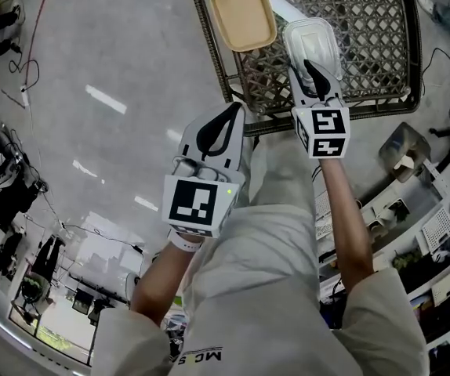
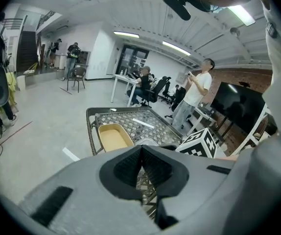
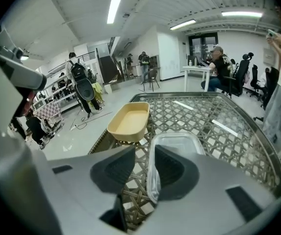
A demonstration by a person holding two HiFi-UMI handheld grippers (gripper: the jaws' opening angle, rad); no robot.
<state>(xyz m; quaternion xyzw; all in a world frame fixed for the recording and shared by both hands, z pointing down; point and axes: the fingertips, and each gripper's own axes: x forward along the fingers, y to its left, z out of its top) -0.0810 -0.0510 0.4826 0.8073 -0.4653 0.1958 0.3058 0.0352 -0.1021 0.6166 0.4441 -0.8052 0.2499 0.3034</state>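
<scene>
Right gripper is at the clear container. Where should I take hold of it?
Probably its near left wall: the clear container sits upright and open, and that thin rim stands between the right gripper's open fingers. Come from the near table edge, one finger inside, one outside.

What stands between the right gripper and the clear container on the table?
Nothing visible does. The right gripper has its jaws apart astride one wall of the clear container; the yellow tray sits apart, off to the side.
</scene>
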